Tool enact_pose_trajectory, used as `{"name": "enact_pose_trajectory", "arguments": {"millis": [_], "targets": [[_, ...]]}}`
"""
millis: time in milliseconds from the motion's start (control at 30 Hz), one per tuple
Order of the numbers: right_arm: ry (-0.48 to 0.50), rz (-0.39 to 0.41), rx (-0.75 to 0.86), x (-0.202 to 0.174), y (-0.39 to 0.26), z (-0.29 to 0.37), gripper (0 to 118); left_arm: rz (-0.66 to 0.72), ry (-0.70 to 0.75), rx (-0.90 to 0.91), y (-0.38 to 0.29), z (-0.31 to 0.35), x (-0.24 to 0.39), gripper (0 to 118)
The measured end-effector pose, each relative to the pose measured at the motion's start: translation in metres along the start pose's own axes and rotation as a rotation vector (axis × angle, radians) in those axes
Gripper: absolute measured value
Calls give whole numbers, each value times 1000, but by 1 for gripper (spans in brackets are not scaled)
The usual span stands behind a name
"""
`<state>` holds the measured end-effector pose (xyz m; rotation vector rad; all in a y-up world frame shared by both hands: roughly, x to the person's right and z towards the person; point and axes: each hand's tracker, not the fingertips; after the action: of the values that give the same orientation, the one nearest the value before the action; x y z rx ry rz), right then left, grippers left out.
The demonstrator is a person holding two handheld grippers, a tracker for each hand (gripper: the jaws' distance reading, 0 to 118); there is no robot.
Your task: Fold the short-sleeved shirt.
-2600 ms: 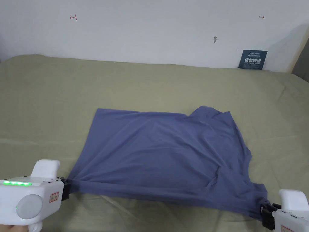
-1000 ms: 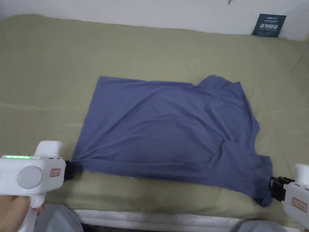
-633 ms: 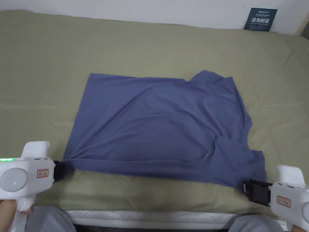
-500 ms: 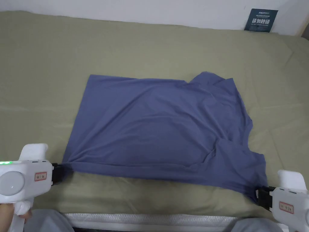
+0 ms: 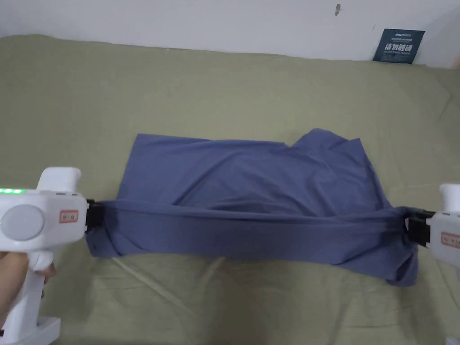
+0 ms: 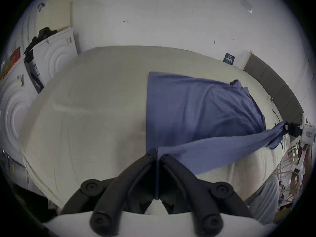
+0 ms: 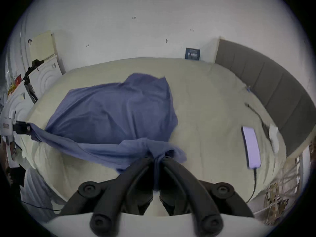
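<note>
On the bed (image 5: 224,85), blue shirt (image 5: 251,188) near edge stretched taut, left gripper (image 5: 94,215) and right gripper (image 5: 415,229) fingers pinching it

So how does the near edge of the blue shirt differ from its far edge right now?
The near edge of the blue shirt is lifted and pulled taut between the left gripper and right gripper; the far edge lies slack on the green bedsheet. The near edge bunches at both clamped ends; the far edge lies mostly straight, with a sleeve rumpled at its right end. Both belong to one blue garment.
</note>
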<state>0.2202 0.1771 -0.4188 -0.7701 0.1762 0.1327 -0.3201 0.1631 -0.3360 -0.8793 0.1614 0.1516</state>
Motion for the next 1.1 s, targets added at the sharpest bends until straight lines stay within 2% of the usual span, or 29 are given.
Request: {"name": "enact_pose_trajectory", "arguments": {"millis": [167,300,433,467,500,533,567,600,667,700,733,767,800,833,933,967,1000,1033,1067,1100], "targets": [[-33,38,-57,-4,39,-68,5,-13,17,-50,48,-64,4,2],[-48,58,-127,-7,46,-117,5,-28,31,-114,59,-108,6,2],[-47,17,-174,-5,41,-142,9,-29,37,-148,53,-130,4,10],[-41,-14,-180,-1,39,-143,45,-22,39,-142,53,-130,3,50],[-45,-34,-190,3,36,-141,91,-4,46,-134,46,-123,-1,94],[-44,-32,-187,6,33,-134,118,14,61,-121,42,-115,-2,118],[-22,-13,-117,12,29,-123,108,20,50,-73,42,-103,-2,116],[-38,-17,-114,7,27,-112,100,18,54,-72,41,-94,-3,109],[-56,-25,-66,16,17,-90,98,36,76,-45,31,-72,-9,97],[-48,-36,-48,21,12,-80,97,43,78,-41,28,-63,-10,88],[-41,-57,-34,22,10,-68,90,40,68,-47,24,-53,-10,68],[-39,-71,-25,25,3,-57,63,31,43,-75,16,-48,-13,19],[-32,-92,-5,26,-3,-48,15,27,30,-93,9,-46,-11,0],[-30,-96,-4,29,-10,-43,0,28,32,-85,1,-41,-9,0],[7,-102,-11,29,-25,-32,0,35,6,-102,-16,-40,-5,0],[-10,-96,-9,27,-30,-31,0,48,-7,-110,-19,-41,-3,0],[-30,-74,-28,21,-36,-26,0,74,-11,-110,-21,-43,-1,9],[-30,-70,-34,19,-40,-25,0,88,-12,-110,-24,-44,0,36],[-23,-70,-44,18,-44,-25,0,80,8,-113,-26,-47,4,91],[-20,-73,-47,16,-46,-25,0,72,31,-116,-28,-51,7,118]]}}
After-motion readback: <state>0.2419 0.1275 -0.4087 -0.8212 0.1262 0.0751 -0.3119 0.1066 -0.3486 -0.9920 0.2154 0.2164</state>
